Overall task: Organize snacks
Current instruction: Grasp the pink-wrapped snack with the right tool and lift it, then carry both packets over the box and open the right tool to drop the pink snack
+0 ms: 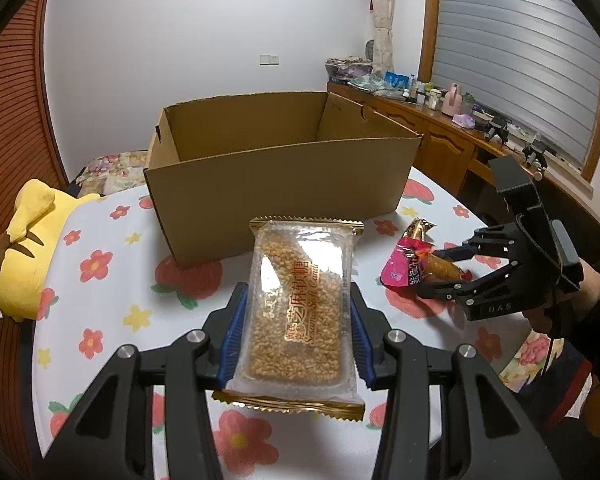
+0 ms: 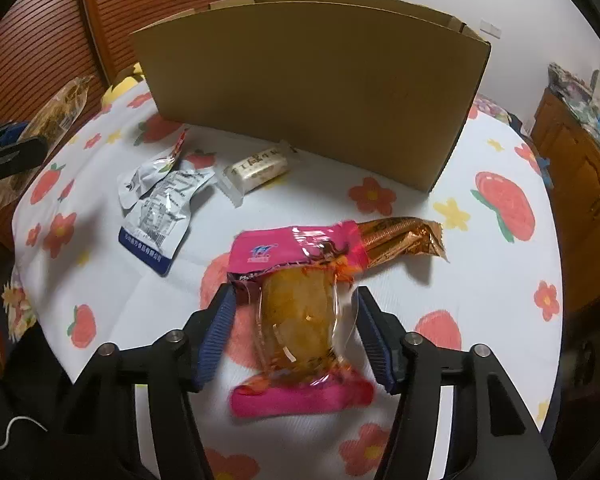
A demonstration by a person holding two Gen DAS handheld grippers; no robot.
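My left gripper (image 1: 298, 292) is shut on a clear sesame candy pack (image 1: 296, 300) with gold ends, held above the flowered tablecloth (image 1: 112, 240) in front of an open cardboard box (image 1: 276, 184). A pink snack packet (image 2: 296, 320) lies on the cloth between the blue pads of my right gripper (image 2: 293, 294). Cloth shows between the left pad and the packet, so the jaws stand open around it. The left wrist view shows that gripper (image 1: 430, 274) straddling the packet (image 1: 404, 268). An orange foil snack (image 2: 404, 240) lies under the packet's far end.
A silver-white pouch (image 2: 164, 208) and a small white wrapped bar (image 2: 258, 170) lie before the box wall (image 2: 312, 92). A yellow plush toy (image 1: 28, 256) sits at the table's left edge. A cluttered wooden cabinet (image 1: 448, 140) runs along the right under the window.
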